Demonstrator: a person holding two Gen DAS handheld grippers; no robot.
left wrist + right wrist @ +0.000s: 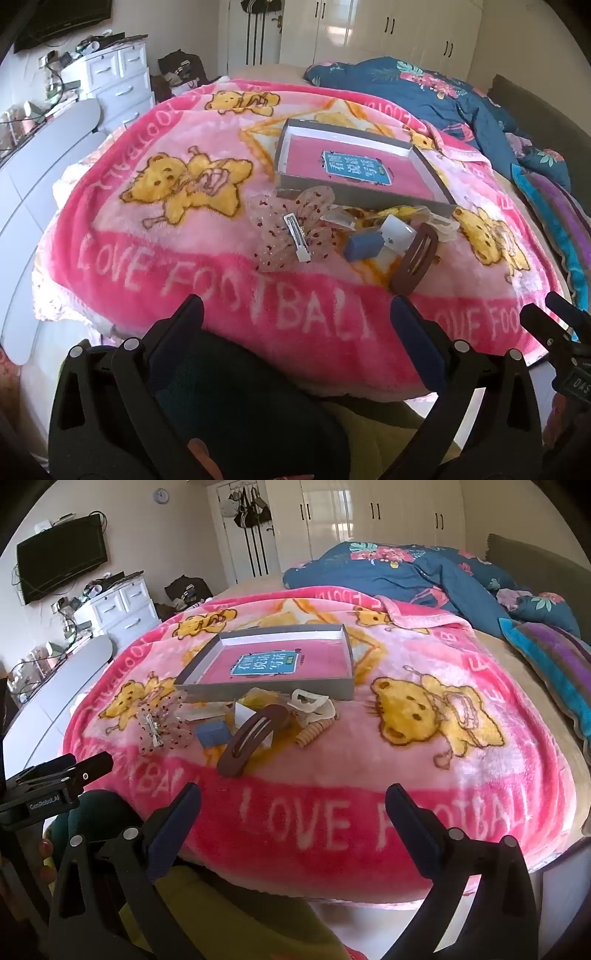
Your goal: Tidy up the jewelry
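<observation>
Nearest in the left wrist view, left gripper (297, 308) with jaws spread wide and nothing between them, held above the near edge of the bed, apart from every piece. Likewise in the right wrist view, right gripper (293, 797) wide open and empty, angled down over the band of white lettering on the pink blanket (369, 746). Just beyond, on the blanket, a cluster of hair accessories: brown oval snap clip (251, 734) closest, tilted and leaning across a white box (246, 713); small blue box (212, 734) just beside it on the left; sheer dotted bow with a metal clip (162, 727) further left, lying flat; cream claw clip (308, 705) to the right of the brown clip, with a beige spiral hair tie (314, 733) in front of it. Something yellow behind the white box, too hidden to identify. Same cluster in the left wrist view, with the bow (295, 232) nearest the middle and the brown clip (415, 258) to its right. Behind the cluster and touching its far side, shallow grey tray (266, 692) with a pink floor and a teal label, empty of accessories. Further back, rumpled blue floral quilt (406, 572) on the right, white drawer unit (122, 605) on the left, dark screen (62, 561) on the wall, pale wardrobe doors (369, 517) at the far end.
</observation>
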